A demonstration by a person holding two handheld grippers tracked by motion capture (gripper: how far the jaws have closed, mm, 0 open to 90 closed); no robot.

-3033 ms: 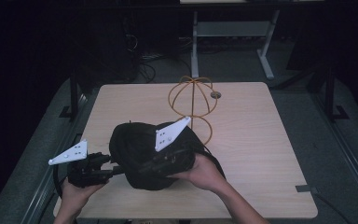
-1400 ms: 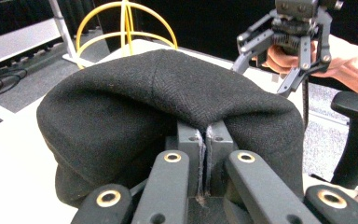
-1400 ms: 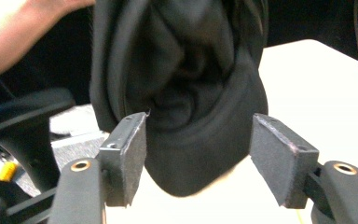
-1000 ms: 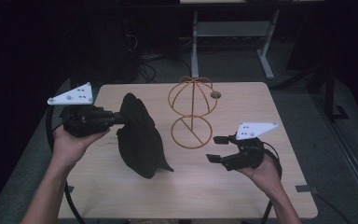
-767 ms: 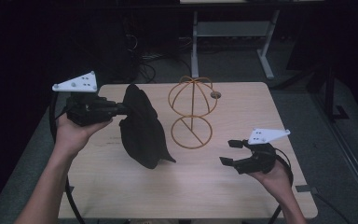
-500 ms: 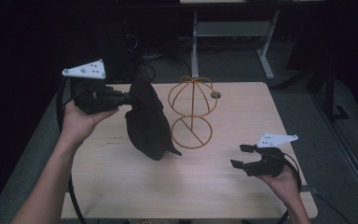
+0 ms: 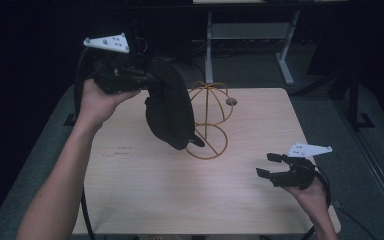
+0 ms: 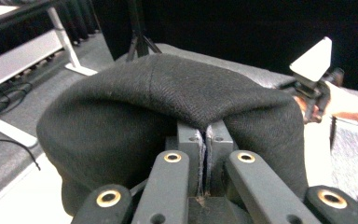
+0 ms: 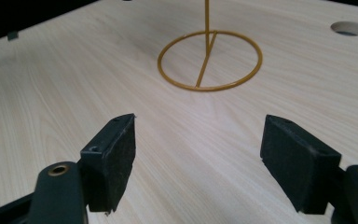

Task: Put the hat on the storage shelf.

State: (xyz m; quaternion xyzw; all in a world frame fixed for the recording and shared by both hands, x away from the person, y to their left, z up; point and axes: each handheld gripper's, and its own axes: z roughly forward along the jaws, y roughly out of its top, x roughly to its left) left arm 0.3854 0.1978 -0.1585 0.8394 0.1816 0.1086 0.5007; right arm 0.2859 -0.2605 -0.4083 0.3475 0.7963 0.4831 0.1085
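The hat [image 7: 169,107] is black, of a soft, finely woven cloth, and it hangs in the air over the table's [image 7: 145,185] left half, just beside the stand [image 7: 209,120], its rounded body drooping from the pinched edge. In the left gripper view the cloth [image 8: 168,107] bulges in a smooth dome over the jaws and folds down into a crease where they meet. The left gripper [image 7: 147,80] is closed tight on that fold, the two pads pressed together with only the cloth between them.

The stand is thin golden wire: a round cage on top, a straight stem and a flat ring foot [image 9: 209,60] with a spoke across it. The table is pale wood with a fine straight grain and a round hole [image 9: 348,28] near its far edge.

The right gripper [image 7: 270,166] rests low at the table's right edge, well apart from the hat. Its jaws have just been opening and stand wide, with nothing between the square dark pads [image 9: 114,161].
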